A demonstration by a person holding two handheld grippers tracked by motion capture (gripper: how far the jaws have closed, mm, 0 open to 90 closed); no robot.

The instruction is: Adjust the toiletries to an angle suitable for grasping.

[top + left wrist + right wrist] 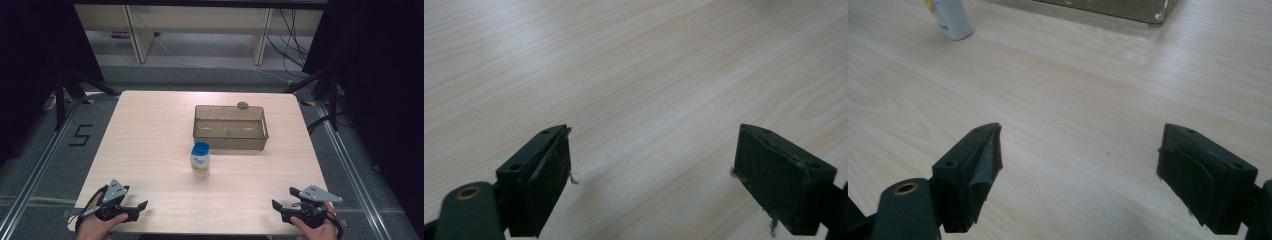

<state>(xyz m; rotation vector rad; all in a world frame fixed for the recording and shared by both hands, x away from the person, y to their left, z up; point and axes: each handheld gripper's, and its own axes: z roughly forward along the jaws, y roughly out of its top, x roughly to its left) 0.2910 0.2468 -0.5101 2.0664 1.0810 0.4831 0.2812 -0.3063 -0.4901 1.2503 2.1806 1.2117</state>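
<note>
Status: work not started, as far as the scene shows.

Bottle [200, 160]: white w/ blue cap, upright, standing free on the table [150, 130] near centre, just in front of the clear box [230, 128]. Bottle and box are close but apart; no contact seen. Nothing grips the bottle. In the right gripper view its lower part [952, 19] shows at top left, well beyond the jaws.

Box: see-through, brownish tint, open top, sits toward the far side of the table. Looks empty, though glare makes the floor of it hard to read. Small dark round item [242, 105] at its far rim; can't tell what it is.

Left gripper [142, 205]: at the near left edge of the table, held in the person's hand, well apart from bottle. Jaws wide apart, nothing between them, bare wood beneath per the left gripper view [651, 165].

Right gripper [276, 204]: near right edge, likewise in hand, well apart from bottle and box. Jaws spread about as wide as they go, holding nothing [1078, 165].

Judgement: likely job is bottle into box. Done: nil. Left: approach, grip the bottle, lift, carry over the box wall, release inside. Either gripper has a clear path; no obstacles on the table btw. grippers and bottle.
</note>
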